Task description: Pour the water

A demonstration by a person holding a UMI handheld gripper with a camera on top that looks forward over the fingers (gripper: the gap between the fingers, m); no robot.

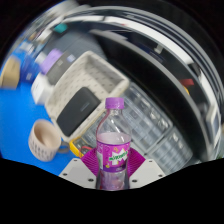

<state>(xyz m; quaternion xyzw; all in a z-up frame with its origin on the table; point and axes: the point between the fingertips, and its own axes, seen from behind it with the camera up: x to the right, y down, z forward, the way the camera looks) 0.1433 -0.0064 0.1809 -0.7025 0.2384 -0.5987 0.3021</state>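
Observation:
A clear plastic bottle (113, 140) with a purple cap and a purple label stands upright between my gripper's (113, 163) magenta pads (88, 160). Both pads press on the bottle's sides at label height, so the gripper is shut on it. The bottle's lower part is hidden by the fingers. A tan cup (44, 140) stands to the left of the bottle on the blue surface (15, 115).
A white wire basket (88, 85) holding a dark flat item lies beyond the bottle to the left. A clear ribbed tray (150, 125) lies to its right. A curved metal rail (150, 30) runs across the back.

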